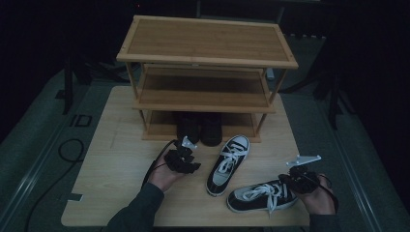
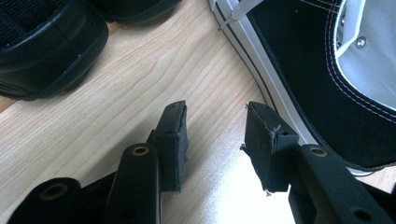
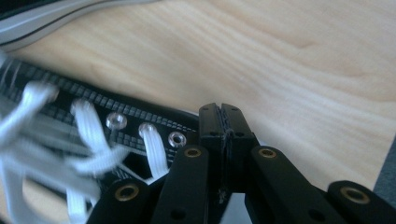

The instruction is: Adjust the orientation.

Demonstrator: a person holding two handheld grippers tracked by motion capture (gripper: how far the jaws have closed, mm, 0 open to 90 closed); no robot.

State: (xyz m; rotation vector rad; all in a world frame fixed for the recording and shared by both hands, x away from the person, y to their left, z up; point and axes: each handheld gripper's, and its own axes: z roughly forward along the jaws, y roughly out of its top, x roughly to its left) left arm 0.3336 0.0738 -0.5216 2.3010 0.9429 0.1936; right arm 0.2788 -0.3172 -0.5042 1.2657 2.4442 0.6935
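**Canvas sneakers: handling and grip points**

Canvas, black with white laces and a white rubber sole band, makes up both sneakers on the wooden surface (image 1: 121, 159). The near sneaker (image 1: 263, 195) lies on its sole at the front right, toe pointing left. The second sneaker (image 1: 228, 164) stands just beside it, toe toward the shoe rack (image 1: 205, 72). A pair of dark shoes (image 1: 199, 128) already occupies the rack's bottom shelf.

Right claw (image 3: 223, 122): jaws together at the collar edge of the near sneaker, next to the top eyelets. Whether canvas is pinched between the pads cannot be told; they look closed flat on each other.

Left claw (image 2: 215, 140): jaws apart, nothing between them, hovering over bare wood just beside the sole band of the second sneaker.

Handling judgement: each sneaker is probably light, with a soft upper that folds under pressure and a stiffer sole. Recommended hold is the collar or heel rim, where doubled canvas resists slipping. Avoid the laces: they are loose and will let the shoe swing.
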